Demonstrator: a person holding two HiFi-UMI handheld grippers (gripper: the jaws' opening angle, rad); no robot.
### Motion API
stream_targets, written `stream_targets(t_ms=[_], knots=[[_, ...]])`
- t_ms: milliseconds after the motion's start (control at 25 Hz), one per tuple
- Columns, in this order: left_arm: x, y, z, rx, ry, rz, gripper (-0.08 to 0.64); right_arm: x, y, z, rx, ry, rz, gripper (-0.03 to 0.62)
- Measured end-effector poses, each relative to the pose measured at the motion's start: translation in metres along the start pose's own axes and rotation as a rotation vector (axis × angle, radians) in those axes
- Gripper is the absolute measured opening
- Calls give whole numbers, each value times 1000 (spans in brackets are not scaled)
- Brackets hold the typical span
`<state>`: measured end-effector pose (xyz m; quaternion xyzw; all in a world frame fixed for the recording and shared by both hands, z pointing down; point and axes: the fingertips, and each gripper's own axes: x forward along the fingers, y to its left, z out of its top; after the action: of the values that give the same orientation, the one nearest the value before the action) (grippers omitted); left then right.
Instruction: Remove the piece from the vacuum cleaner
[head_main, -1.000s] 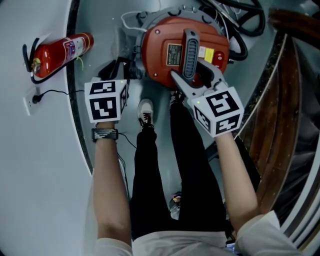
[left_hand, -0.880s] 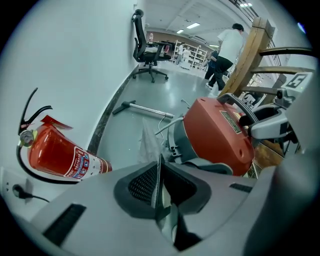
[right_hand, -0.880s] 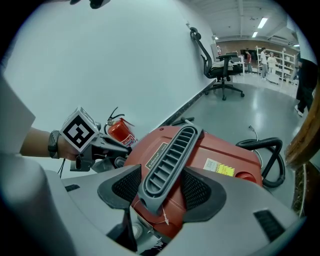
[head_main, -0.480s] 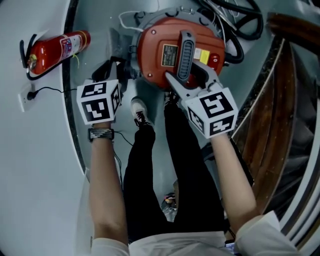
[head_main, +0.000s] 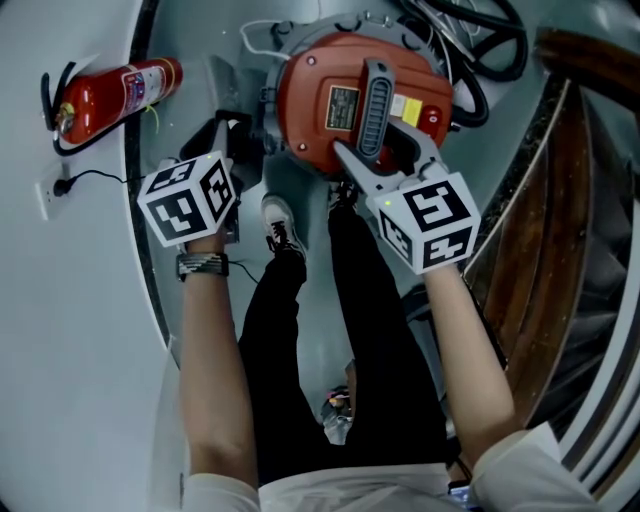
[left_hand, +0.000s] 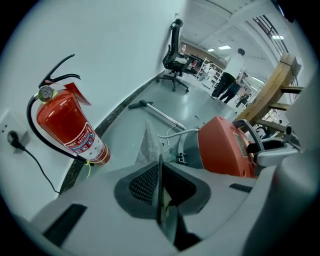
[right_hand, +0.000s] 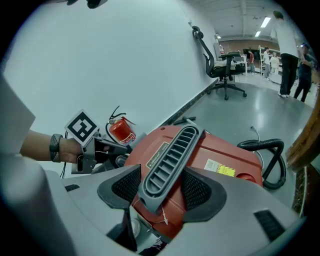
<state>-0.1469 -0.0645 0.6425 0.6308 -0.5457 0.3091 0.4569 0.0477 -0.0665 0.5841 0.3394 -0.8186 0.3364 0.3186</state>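
Left hand-held gripper (head_main: 238, 145) rolled, closing empty.

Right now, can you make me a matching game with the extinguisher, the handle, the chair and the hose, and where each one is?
Things:
1. extinguisher
2. handle
3. chair
4. hose

Places:
A. curled beside the vacuum
B. far off down the room
C. close by, against the wall
D. between the right gripper's jaws

Pairs: 1-C, 2-D, 3-B, 4-A.
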Motion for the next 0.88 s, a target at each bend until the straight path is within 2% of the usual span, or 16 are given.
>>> stream_targets(t_ms=[240,440,880], knots=[[2,0,-1,-33,0,-31,37,0,0,0,5,-3,0,259],[2,3,-2,-156,-9,-78,35,0,0,0,5,-4,3,259],[6,8,-3,-301,-5,-149,35,-1,0,0,4,-7,11,259]])
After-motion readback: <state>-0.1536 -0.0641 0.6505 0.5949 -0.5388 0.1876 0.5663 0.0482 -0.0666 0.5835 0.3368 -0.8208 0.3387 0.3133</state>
